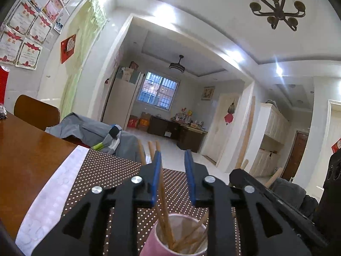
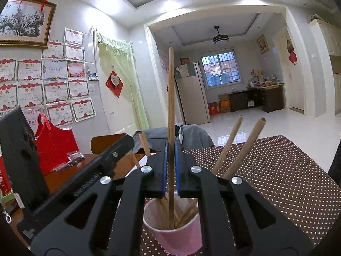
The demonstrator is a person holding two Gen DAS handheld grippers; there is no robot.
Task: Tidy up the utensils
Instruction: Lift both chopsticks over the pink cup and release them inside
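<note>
Jaws on the right gripper (image 2: 171,160) are squeezing one chopstick (image 2: 171,111) between their blue pads. It is standing straight up, and its bottom end is sitting inside the pink cup (image 2: 181,237). More sticks (image 2: 251,147) are leaning out of the cup to the right and to the left.

Jaws on the left gripper (image 1: 173,177) are standing wide apart with nothing pinched between them. Two sticks (image 1: 163,183) from the cup (image 1: 152,246) are leaning against the left blue pad. The cup is sitting low, right under both grippers.

The cup is resting on a brown dotted mat (image 2: 277,170) on the worktop (image 1: 25,149). A red bag (image 2: 55,145) is sitting on the worktop near the wall. A grey jacket (image 1: 85,128) is hanging over a chair (image 1: 36,111) at the far side.
</note>
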